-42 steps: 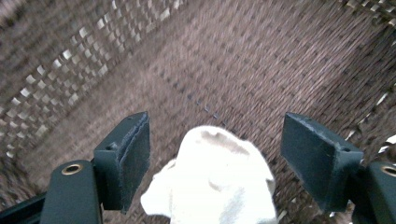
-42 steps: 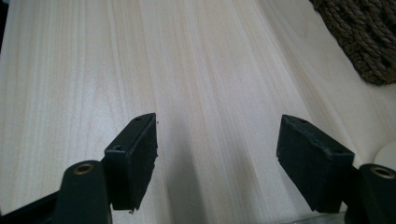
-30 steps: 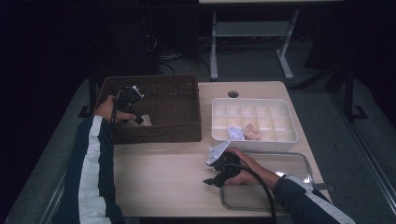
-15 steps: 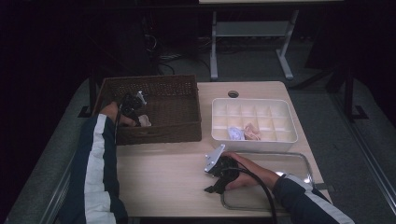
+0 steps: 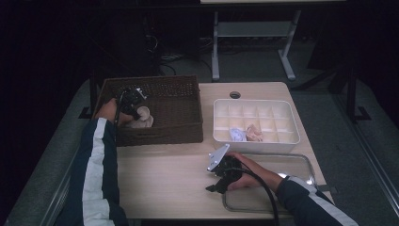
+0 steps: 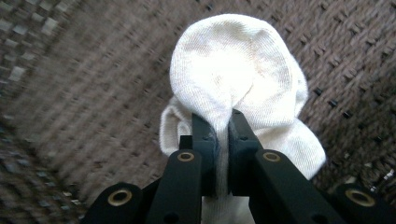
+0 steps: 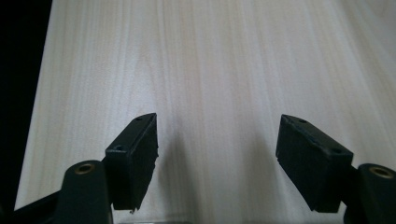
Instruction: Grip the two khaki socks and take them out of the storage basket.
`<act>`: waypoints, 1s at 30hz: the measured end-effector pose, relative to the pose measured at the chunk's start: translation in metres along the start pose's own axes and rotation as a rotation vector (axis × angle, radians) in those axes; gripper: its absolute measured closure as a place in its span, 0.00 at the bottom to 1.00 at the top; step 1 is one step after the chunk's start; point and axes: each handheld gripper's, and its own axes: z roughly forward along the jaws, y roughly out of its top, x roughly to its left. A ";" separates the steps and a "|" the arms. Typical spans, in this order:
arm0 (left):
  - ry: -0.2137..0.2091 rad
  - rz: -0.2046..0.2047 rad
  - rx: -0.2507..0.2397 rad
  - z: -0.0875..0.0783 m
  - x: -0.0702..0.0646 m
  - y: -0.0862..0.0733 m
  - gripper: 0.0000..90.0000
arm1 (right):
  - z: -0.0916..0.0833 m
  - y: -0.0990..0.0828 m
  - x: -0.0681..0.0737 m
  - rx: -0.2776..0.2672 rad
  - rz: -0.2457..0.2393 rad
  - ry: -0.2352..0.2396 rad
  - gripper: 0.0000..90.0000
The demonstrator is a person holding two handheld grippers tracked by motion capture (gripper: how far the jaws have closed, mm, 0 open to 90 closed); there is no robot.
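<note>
Pinching a fold of the white sock [image 6: 236, 79], the left gripper [image 6: 223, 135] has just been closing its jaws on the cloth inside the woven basket [image 5: 183, 101], probably to lift it out toward the divided white box [image 5: 221, 136]. The right gripper [image 7: 217, 158] waits with jaws apart above the bare table [image 7: 210, 56], empty, likely ready to help.

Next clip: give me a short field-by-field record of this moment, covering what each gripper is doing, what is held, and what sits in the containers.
left gripper: jaws have just been closing, now pinched on the white sock
sock location: inside the brown wicker basket, near its left end
right gripper: open, nothing between the jaws, over bare wooden table
right hand: rests at the left edge of the clear tray
white divided box: two small bundled items in front compartments, one pale blue-white, one pinkish
</note>
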 end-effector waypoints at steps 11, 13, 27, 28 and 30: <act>0.026 -0.023 -0.234 -0.035 -0.017 0.008 0.93 | -0.004 0.000 -0.001 -0.038 0.034 -0.024 0.32; 0.035 -0.014 -0.262 -0.042 -0.023 0.011 0.93 | -0.005 -0.001 -0.002 -0.046 0.039 -0.030 0.31; 0.043 -0.005 -0.456 -0.078 -0.059 0.010 0.93 | -0.018 -0.002 -0.007 -0.132 0.125 -0.066 0.29; 0.033 -0.003 -0.478 -0.082 -0.063 0.008 0.93 | -0.019 -0.003 -0.009 -0.134 0.125 -0.077 0.29; 0.024 -0.007 -0.509 -0.086 -0.067 0.005 0.93 | -0.019 -0.003 -0.009 -0.136 0.122 -0.084 0.29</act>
